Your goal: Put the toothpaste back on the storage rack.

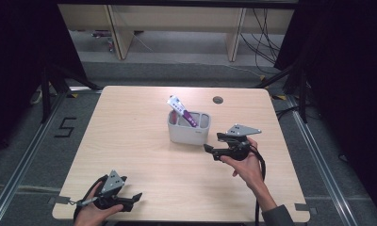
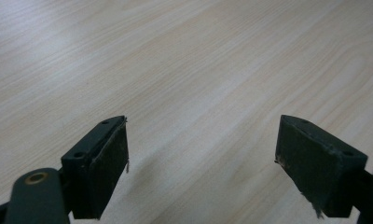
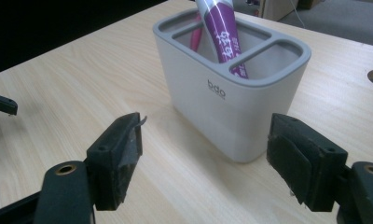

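A white toothbrush holder (image 1: 188,127) with a grey rim stands near the middle of the wooden table (image 1: 144,155). A purple and white tube (image 1: 182,111) leans out of it toward the far left. The right gripper view shows the holder (image 3: 231,88) close ahead, with the tube (image 3: 222,28) in a back compartment beside something pink (image 3: 195,39). My right gripper (image 1: 214,143) is just right of the holder and pointing at it. Its jaws are open (image 3: 205,135) and nothing is between them. Near the front left edge, my left gripper (image 1: 135,201) is open over bare wood (image 2: 201,140).
A round cable hole (image 1: 218,100) lies in the tabletop behind the holder, to the right. The table's front edge runs just below my left hand. Wooden furniture legs and loose cables stand on the floor beyond the far edge.
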The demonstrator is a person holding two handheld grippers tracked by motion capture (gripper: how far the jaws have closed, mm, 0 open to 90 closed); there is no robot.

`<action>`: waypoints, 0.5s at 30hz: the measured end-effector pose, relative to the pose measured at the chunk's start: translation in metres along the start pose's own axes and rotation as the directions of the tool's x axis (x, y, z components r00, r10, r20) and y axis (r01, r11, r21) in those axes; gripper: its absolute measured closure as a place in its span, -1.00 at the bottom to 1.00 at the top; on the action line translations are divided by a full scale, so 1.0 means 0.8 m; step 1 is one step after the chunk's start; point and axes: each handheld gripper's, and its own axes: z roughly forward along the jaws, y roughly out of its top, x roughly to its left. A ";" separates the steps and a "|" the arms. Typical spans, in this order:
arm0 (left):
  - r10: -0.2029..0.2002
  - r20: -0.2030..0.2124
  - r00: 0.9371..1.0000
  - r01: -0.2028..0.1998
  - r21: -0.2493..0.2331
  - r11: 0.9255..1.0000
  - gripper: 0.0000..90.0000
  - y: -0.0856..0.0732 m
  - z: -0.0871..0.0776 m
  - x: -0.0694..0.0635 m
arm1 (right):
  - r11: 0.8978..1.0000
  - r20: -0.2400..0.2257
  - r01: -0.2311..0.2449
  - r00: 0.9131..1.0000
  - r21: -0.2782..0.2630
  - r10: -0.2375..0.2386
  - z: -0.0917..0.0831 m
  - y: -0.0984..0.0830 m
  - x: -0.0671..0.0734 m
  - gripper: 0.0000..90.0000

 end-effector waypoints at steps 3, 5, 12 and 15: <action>-0.002 0.002 1.000 0.002 -0.001 1.000 -0.63 -0.001 -0.001 0.000 | 1.000 0.002 0.018 1.000 0.000 -0.018 0.002 -0.004 -0.003 -0.40; 0.003 0.002 1.000 -0.003 -0.002 1.000 -0.63 -0.001 -0.001 0.000 | 1.000 0.022 0.024 0.999 0.007 -0.025 0.000 -0.008 -0.002 -0.40; 0.014 0.008 1.000 -0.014 -0.002 1.000 -0.63 0.000 -0.001 -0.003 | 0.999 0.021 0.015 1.000 0.036 -0.016 -0.003 -0.022 -0.001 -0.42; 0.018 0.009 1.000 -0.018 -0.004 1.000 -0.63 0.000 -0.001 -0.003 | 0.999 0.011 -0.002 1.000 0.039 0.002 -0.007 -0.029 0.000 -0.42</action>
